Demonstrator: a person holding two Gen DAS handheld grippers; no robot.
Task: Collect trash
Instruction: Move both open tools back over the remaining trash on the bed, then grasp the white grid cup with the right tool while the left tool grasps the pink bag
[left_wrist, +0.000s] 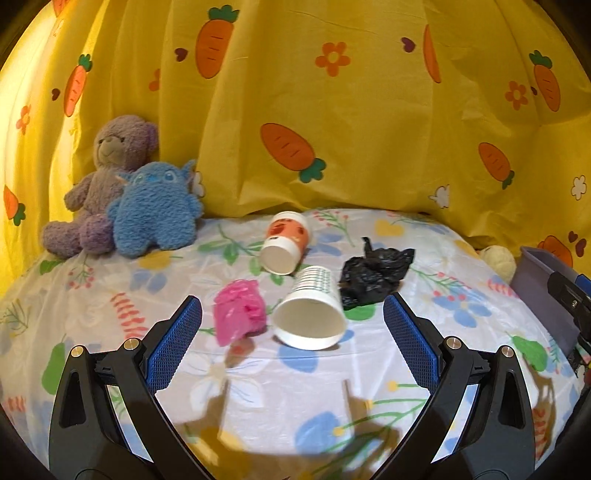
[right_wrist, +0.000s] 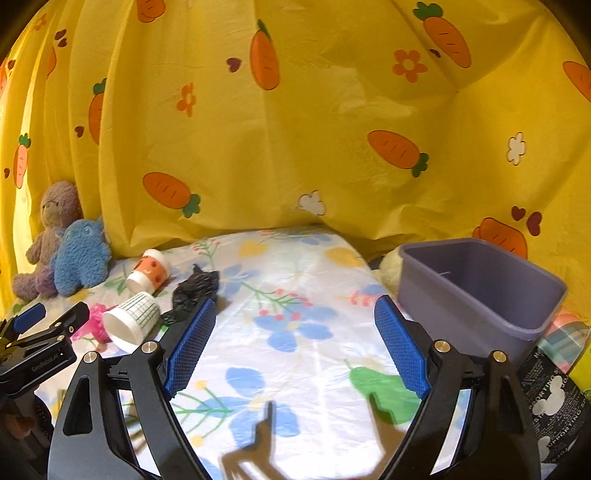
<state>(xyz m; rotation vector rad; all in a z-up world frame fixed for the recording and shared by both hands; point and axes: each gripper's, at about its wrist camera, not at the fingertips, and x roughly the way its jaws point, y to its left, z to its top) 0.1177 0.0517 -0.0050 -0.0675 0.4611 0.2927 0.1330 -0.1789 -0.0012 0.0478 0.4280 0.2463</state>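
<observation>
On the floral sheet lie a white paper cup (left_wrist: 312, 314) on its side, an orange-and-white cup (left_wrist: 286, 243) on its side behind it, a crumpled pink plastic piece (left_wrist: 240, 312) and a crumpled black plastic bag (left_wrist: 373, 275). My left gripper (left_wrist: 291, 317) is open, its pads on either side of the white cup and pink piece, just short of them. My right gripper (right_wrist: 295, 317) is open and empty over bare sheet; the same trash lies to its left: white cup (right_wrist: 129, 321), black bag (right_wrist: 194, 288). A grey-purple bin (right_wrist: 476, 288) stands at its right.
A purple teddy bear (left_wrist: 99, 184) and a blue plush (left_wrist: 155, 208) sit at the back left against a yellow carrot-print curtain (left_wrist: 332, 129). A cream plush (right_wrist: 389, 269) lies behind the bin. Printed packages (right_wrist: 554, 387) lie at the far right.
</observation>
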